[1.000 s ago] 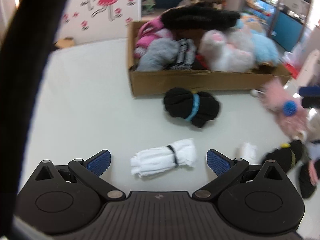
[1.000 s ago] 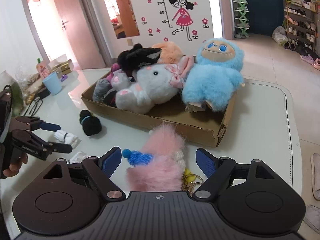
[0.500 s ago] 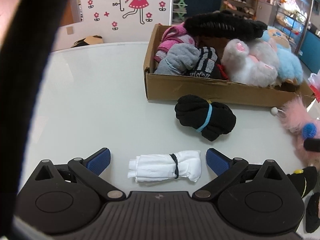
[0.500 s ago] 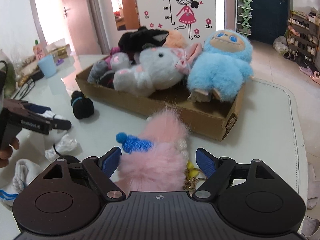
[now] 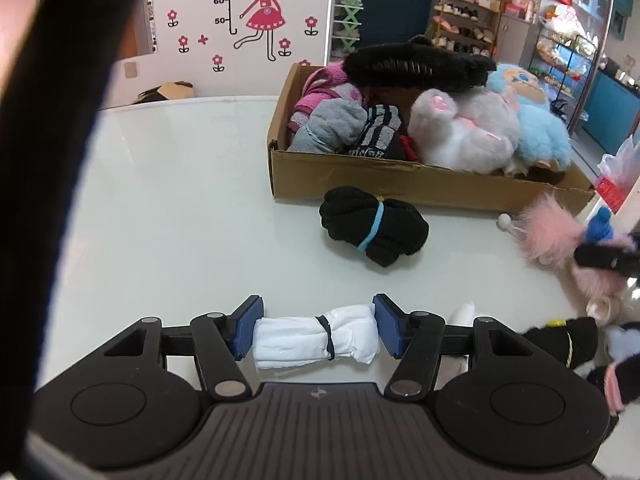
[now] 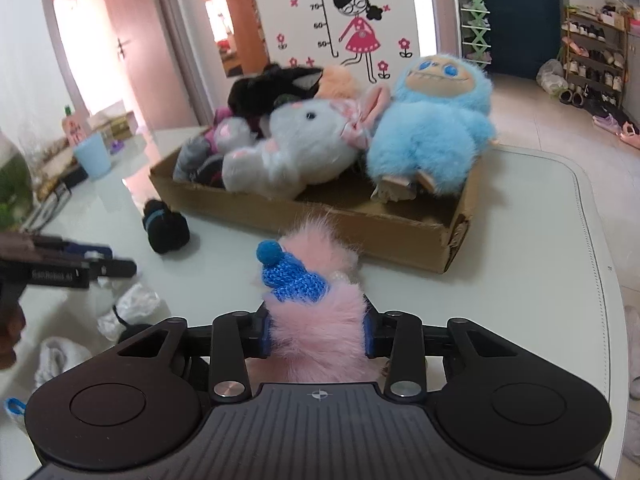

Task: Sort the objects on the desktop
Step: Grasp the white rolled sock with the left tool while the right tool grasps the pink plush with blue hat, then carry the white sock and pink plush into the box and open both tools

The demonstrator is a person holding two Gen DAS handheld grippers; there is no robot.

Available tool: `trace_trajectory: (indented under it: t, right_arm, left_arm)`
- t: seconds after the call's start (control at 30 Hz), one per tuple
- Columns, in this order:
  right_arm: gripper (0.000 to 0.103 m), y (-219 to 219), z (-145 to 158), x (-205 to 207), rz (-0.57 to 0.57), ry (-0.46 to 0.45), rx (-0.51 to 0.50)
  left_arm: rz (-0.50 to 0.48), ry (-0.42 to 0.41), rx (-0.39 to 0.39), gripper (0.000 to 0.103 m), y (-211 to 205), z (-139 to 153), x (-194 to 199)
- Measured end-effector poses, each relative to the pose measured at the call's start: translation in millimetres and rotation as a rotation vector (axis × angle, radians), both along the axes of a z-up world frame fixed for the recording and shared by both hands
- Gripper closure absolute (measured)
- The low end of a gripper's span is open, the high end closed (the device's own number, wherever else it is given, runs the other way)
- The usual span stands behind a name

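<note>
Your left tool [image 5: 316, 332] is clamped end-to-end on the white roll [image 5: 316, 339], long axis crosswise, box [image 5: 400, 184] ahead-right of it, while your right tool [image 6: 316, 336] pinches the pink toy [image 6: 316, 320], box [image 6: 320, 220] straight ahead, nearer.

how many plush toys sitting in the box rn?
3 clearly: blue monster at the cardboard box's right end, grey bunny mid-box, black plush behind. A peach one behind may be a fourth.
</note>
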State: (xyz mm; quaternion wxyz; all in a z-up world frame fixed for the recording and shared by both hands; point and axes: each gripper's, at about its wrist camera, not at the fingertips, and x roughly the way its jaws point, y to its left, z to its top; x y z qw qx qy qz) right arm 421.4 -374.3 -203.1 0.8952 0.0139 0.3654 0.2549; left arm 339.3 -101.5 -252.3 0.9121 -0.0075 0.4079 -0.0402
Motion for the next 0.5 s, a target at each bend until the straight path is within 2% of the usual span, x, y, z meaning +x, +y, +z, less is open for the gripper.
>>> trace_trajectory:
  t: [0.27, 0.5]
  right_arm:
    - [0.058, -32.8, 31.7, -13.1, -0.044, -0.031, 0.13]
    - [0.058, -55.2, 69.9, -15.9, -0.075, -0.075, 0.203]
  left_arm:
    - [0.015, -0.008, -0.032, 0.047, 11.5, 18.1, -23.0]
    - [0.0, -0.053, -0.044, 0.046, 15.1, 55.4, -38.7]
